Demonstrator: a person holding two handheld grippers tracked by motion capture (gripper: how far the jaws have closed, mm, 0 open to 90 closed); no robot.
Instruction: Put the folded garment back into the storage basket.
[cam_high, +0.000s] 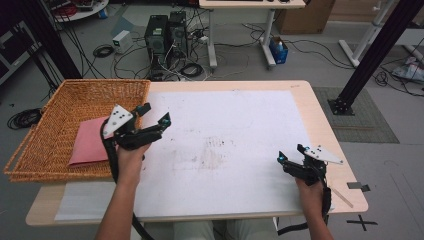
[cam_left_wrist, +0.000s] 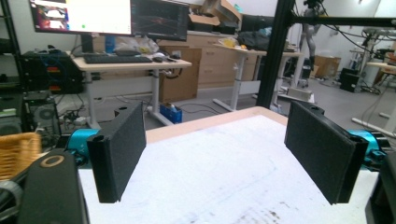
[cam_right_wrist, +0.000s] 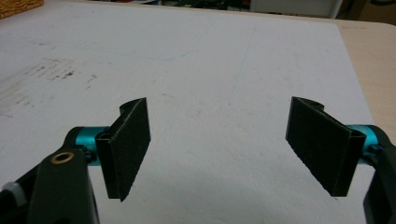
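Observation:
A woven wicker basket sits on the left end of the table, and a folded pink cloth lies flat inside it. My left gripper hovers just right of the basket's rim over the white sheet. Its jaws are open with nothing between them, as the left gripper view confirms, where a corner of the basket shows at the left edge. My right gripper rests low near the table's front right corner, open and empty over the smudged sheet.
The wooden table carries the white sheet over most of its top. Behind it on the floor stand computer towers among loose cables, and a desk's white legs. A black frame post rises at the right.

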